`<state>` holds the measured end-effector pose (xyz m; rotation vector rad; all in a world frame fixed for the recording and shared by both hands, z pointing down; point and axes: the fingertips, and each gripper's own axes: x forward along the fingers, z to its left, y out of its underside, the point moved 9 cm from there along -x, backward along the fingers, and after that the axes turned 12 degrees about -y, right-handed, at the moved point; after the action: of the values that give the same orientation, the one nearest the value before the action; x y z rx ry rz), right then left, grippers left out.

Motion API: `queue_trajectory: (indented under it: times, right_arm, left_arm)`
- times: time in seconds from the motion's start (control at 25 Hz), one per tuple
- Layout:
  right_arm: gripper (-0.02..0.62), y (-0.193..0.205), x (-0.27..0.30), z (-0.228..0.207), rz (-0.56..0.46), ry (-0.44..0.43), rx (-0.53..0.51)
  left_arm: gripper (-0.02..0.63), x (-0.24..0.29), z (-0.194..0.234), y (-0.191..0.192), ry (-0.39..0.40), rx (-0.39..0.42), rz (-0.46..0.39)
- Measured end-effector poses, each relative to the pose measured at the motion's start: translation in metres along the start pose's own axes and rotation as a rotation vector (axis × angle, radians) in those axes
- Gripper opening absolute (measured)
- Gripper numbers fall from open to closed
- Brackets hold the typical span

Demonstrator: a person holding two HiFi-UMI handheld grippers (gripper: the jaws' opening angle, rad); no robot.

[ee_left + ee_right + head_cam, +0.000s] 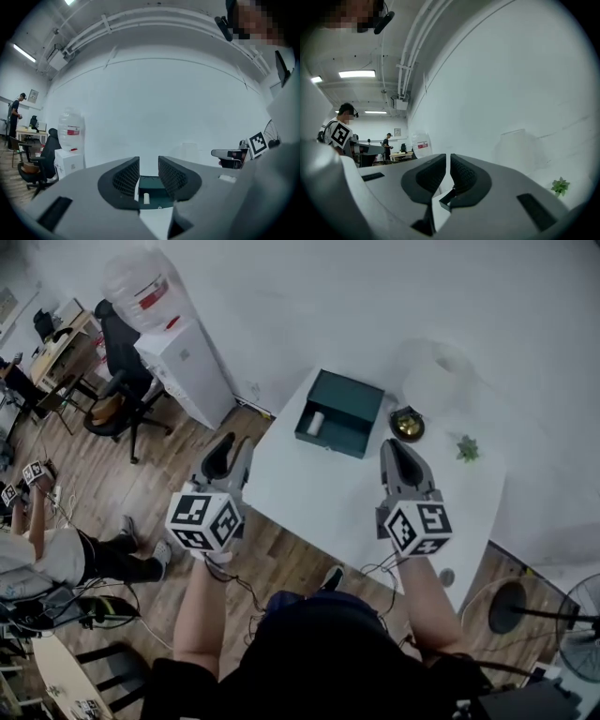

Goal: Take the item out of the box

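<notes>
An open teal box lies at the far side of the white table. A small white cylinder rests inside it at its left end. My left gripper hovers over the table's left edge, short of the box, open by a narrow gap with nothing between its fingers. In the left gripper view the box and the cylinder show through the gap of the left gripper. My right gripper is shut and empty, near the box's right end. A dark box corner peeks below the right gripper.
A small round dark and gold object and a little green plant sit right of the box. A pale translucent container stands behind them. A water dispenser and an office chair stand left of the table.
</notes>
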<state>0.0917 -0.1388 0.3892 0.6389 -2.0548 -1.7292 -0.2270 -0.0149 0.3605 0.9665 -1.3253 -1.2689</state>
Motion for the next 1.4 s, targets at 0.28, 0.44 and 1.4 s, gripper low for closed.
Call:
queue_trajectory:
  times: [0.28, 0.44, 1.4]
  right_arm:
    - [0.032, 0.000, 0.006, -0.049, -0.009, 0.036, 0.040]
    - [0.031, 0.003, 0.006, -0.066, 0.007, 0.093, 0.054]
    - [0.034, 0.063, 0.052, -0.117, 0.114, 0.482, 0.108]
  left_arm:
    - [0.123, 0.062, -0.026, 0.007, 0.033, 0.053, 0.061]
    - [0.123, 0.103, -0.029, 0.022, 0.073, 0.065, 0.126]
    - [0.123, 0.342, -0.035, 0.227, 0.302, 0.181, 0.686]
